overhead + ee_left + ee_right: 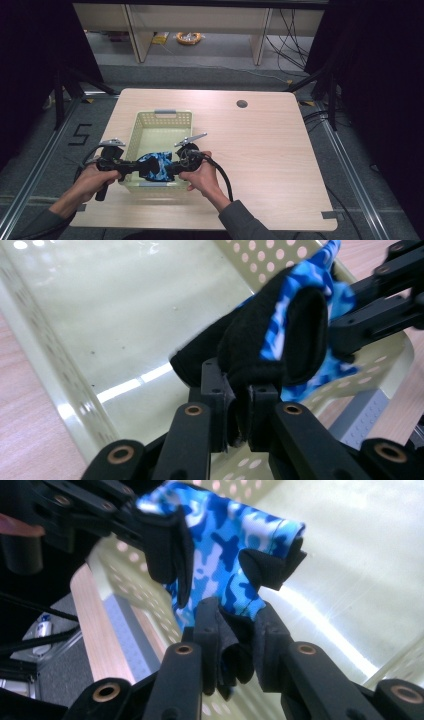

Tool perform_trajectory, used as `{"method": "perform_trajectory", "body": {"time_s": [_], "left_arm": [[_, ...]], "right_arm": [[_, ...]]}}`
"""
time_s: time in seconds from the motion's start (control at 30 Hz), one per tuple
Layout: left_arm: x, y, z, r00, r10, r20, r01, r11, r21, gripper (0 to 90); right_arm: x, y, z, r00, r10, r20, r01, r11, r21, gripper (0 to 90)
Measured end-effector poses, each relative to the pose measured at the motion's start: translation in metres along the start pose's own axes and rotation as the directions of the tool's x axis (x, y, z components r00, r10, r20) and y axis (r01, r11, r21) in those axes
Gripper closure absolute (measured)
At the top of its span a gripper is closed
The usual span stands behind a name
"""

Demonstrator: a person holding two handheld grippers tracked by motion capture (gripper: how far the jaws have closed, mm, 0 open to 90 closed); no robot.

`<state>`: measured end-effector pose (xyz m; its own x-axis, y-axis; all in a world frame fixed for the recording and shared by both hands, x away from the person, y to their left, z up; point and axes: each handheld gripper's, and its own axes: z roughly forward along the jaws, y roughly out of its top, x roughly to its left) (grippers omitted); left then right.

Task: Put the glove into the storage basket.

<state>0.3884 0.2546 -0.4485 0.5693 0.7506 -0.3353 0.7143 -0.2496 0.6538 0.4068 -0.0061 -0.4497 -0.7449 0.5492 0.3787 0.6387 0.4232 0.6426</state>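
Note:
A blue camouflage and black glove (156, 167) hangs stretched between both grippers, just above the near end of a pale yellow perforated basket (145, 121). My left gripper (135, 168) is shut on the glove's black edge (250, 365) from the left. My right gripper (172, 170) is shut on the opposite edge of the glove (225, 545) from the right. In the left gripper view the right gripper's black jaws (380, 310) show beyond the glove. The basket floor (125, 305) under the glove holds nothing.
The basket sits on a light wooden table (260, 150) with a round cable hole (242, 104) at the back. Grey handles mark the basket's far rim (165, 112) and near rim. Shelving and cables lie on the floor beyond the table.

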Motion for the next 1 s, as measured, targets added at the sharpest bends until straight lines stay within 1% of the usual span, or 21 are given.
{"method": "perform_trajectory", "body": {"time_s": [0.07,0.2,0.27,0.3,0.33,0.37,0.4,0.43,0.47,0.53,0.57,0.6,0.63,0.67,0.7,0.73,0.83,0.9,0.93,0.97,1.0], "left_arm": [[0.0,0.001,0.001,0.9999,0.01,0.002,-0.01,0.9999,0.009,81.9],[0.001,-0.001,0.007,0.9999,0.004,-0.016,-0.003,0.9994,0.033,80.1],[0.002,-0.003,0.01,1.0,0.006,-0.007,-0.005,0.9982,0.06,77.7],[0.002,-0.003,0.011,0.9999,0.009,-0.012,-0.008,0.9975,0.07,76.7],[0.001,-0.002,0.012,1.0,0.005,-0.009,-0.004,0.9977,0.067,75.8],[0.002,-0.001,0.011,0.9994,0.033,-0.009,-0.032,0.9949,0.096,73.3],[0.002,0.0,0.011,0.9994,0.032,-0.013,-0.031,0.9947,0.098,70.3],[0.001,0.0,0.011,0.9991,0.035,-0.023,-0.033,0.9955,0.088,68.2],[0.001,0.001,0.01,0.9988,0.038,-0.031,-0.035,0.9953,0.09,65.8],[0.002,0.004,0.006,0.9984,0.045,-0.035,-0.04,0.9912,0.126,60.0],[0.001,0.005,0.005,0.9985,0.042,-0.034,-0.038,0.9916,0.124,59.8],[0.0,0.007,0.003,0.9984,0.034,-0.044,-0.029,0.9929,0.115,59.4],[0.001,0.008,0.001,0.9974,0.052,-0.05,-0.045,0.9906,0.129,58.3],[0.0,0.008,0.001,0.9983,0.045,-0.037,-0.04,0.9909,0.128,57.0],[-0.001,0.009,0.001,0.9987,0.029,-0.041,-0.023,0.9917,0.127,54.2],[-0.002,0.009,0.0,0.9982,0.03,-0.052,-0.023,0.9914,0.129,53.0],[0.0,0.01,-0.003,0.9976,0.053,-0.045,-0.046,0.9881,0.146,53.2],[0.003,0.011,-0.006,0.998,0.051,-0.039,-0.044,0.9882,0.147,52.7],[0.002,0.011,-0.006,0.9979,0.038,-0.052,-0.031,0.99,0.138,52.3],[0.004,0.011,-0.008,0.9975,0.051,-0.048,-0.043,0.9873,0.153,51.8],[0.004,0.01,-0.008,0.998,0.044,-0.046,-0.036,0.9883,0.148,51.7]], "right_arm": [[0.0,0.0,0.004,0.9999,-0.004,0.009,0.004,1.0,0.019,76.0],[-0.003,-0.001,0.009,0.9995,-0.002,0.03,0.0,0.999,0.051,76.1],[-0.004,-0.002,0.011,0.9987,-0.019,0.048,0.016,0.998,0.061,76.1],[-0.003,-0.002,0.011,0.9984,-0.012,0.056,0.008,0.998,0.066,76.1],[-0.003,-0.003,0.011,0.9984,-0.013,0.055,0.009,0.998,0.068,76.0],[-0.003,-0.003,0.011,0.9983,-0.012,0.057,0.008,0.998,0.069,76.0],[-0.003,-0.003,0.011,0.9978,-0.018,0.064,0.013,0.998,0.068,75.9],[-0.003,-0.003,0.011,0.9983,0.002,0.058,-0.006,0.997,0.078,75.8],[-0.003,-0.003,0.009,0.9961,0.028,0.084,-0.036,0.995,0.096,75.7],[-0.004,-0.004,0.008,0.9979,-0.001,0.064,-0.003,0.997,0.071,75.5],[-0.003,-0.004,0.008,0.9978,0.019,0.064,-0.024,0.996,0.081,75.4],[-0.005,-0.004,0.008,0.998,-0.014,0.062,0.01,0.998,0.067,75.4],[-0.004,-0.004,0.007,0.9979,-0.004,0.064,0.0,0.998,0.069,75.3],[-0.005,-0.004,0.007,0.9979,-0.006,0.065,0.002,0.998,0.068,75.3],[-0.005,-0.005,0.007,0.9978,-0.008,0.066,0.003,0.998,0.07,75.3],[-0.005,-0.005,0.008,0.9977,-0.01,0.067,0.005,0.997,0.073,75.3],[-0.004,-0.006,0.007,0.997,0.021,0.074,-0.027,0.996,0.084,75.2],[-0.004,-0.006,0.007,0.997,0.023,0.074,-0.029,0.996,0.083,75.1],[-0.005,-0.006,0.007,0.9971,0.026,0.072,-0.032,0.996,0.082,75.0],[-0.005,-0.006,0.007,0.9971,0.026,0.071,-0.032,0.996,0.08,75.0],[-0.005,-0.005,0.007,0.997,0.029,0.072,-0.034,0.996,0.08,74.9]]}}
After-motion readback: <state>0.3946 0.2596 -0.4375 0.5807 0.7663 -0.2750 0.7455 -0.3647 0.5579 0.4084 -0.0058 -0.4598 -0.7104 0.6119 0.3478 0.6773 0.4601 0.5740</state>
